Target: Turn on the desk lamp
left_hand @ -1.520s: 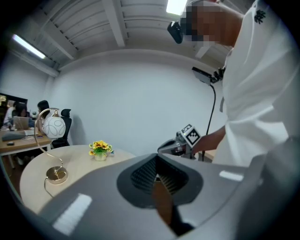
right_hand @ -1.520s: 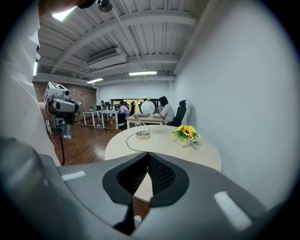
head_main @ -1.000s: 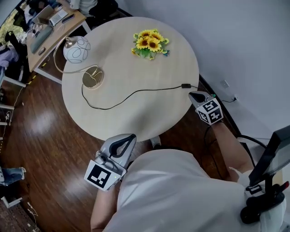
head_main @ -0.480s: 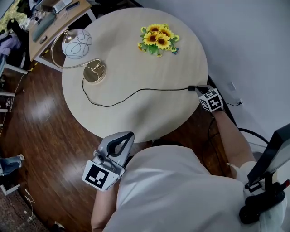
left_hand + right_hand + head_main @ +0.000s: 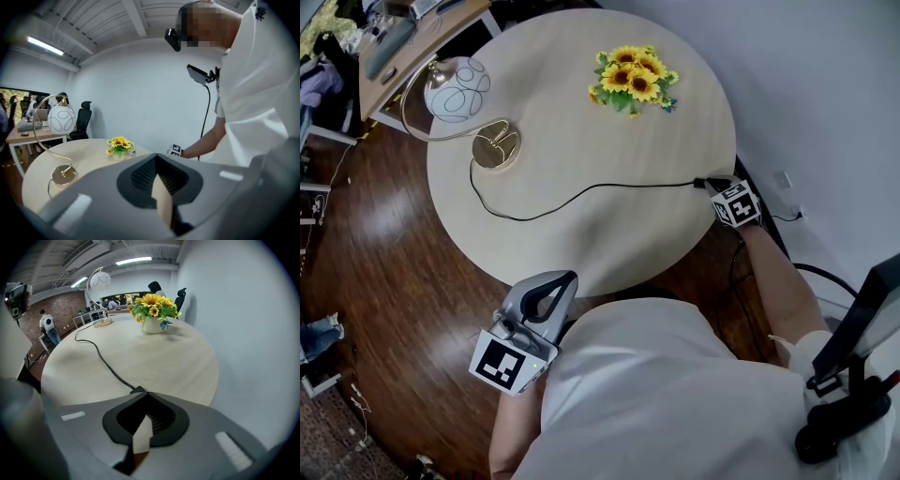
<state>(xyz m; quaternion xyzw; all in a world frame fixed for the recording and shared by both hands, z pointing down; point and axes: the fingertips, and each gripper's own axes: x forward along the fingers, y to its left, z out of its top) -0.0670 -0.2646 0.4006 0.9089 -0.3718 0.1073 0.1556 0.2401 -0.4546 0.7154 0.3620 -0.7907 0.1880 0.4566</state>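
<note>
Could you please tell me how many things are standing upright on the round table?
2. The desk lamp stands near the far left edge of the table; the sunflower vase stands at its far side, further right. The lamp's cord lies flat. Nothing looks hidden.

We count one round table (image 5: 609, 141), and on it one desk lamp (image 5: 457, 89), one bunch of sunflowers (image 5: 633, 80) in one white vase (image 5: 152, 325), and one black cord (image 5: 656, 183) with one switch (image 5: 137, 390) along its run. We count two grippers, the left gripper (image 5: 157, 157) and the right gripper (image 5: 146, 395). Beyond the table we count one further desk (image 5: 422, 52).
</note>
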